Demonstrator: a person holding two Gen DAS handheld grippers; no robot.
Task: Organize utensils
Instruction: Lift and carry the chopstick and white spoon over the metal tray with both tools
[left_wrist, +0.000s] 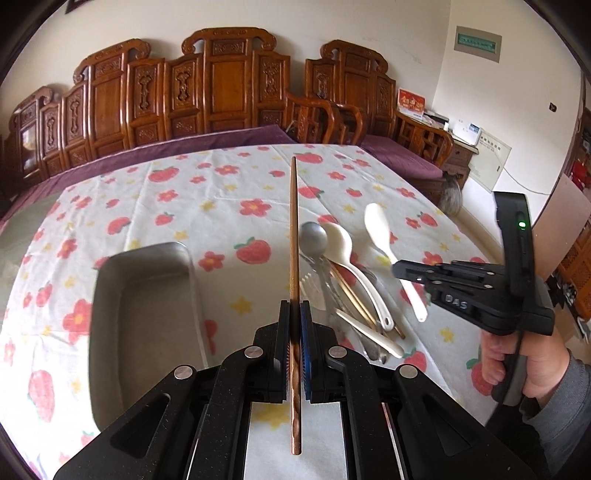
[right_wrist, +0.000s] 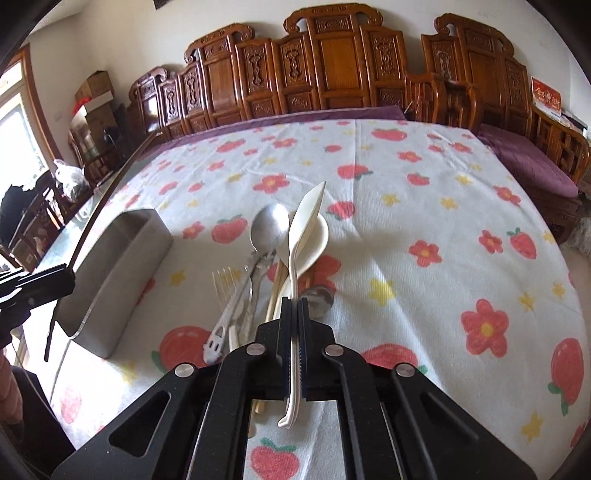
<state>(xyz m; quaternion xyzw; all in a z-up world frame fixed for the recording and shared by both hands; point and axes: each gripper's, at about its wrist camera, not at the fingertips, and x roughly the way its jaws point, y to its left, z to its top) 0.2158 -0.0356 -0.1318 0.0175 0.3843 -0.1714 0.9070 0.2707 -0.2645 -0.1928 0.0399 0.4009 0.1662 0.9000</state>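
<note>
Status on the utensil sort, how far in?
Done: nothing visibly; the tray looks empty. In hand: left claw is shut on a brown chopstick, and right claw is shut on a white spoon, both lifted off the table. Left: the pile of spoons, fork and chopsticks lies on the cloth beside the tray.

Black angular left gripper (left_wrist: 295, 314) showing silver screws and blue pad, right gripper (left_wrist: 400, 266) glowing green, grey sleeve (left_wrist: 565, 417) covering wrist

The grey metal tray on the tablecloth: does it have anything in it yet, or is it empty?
Empty, as far as shown. The left wrist view looks into the metal tray and shows only bare floor; its nearest corner is hidden.
</note>
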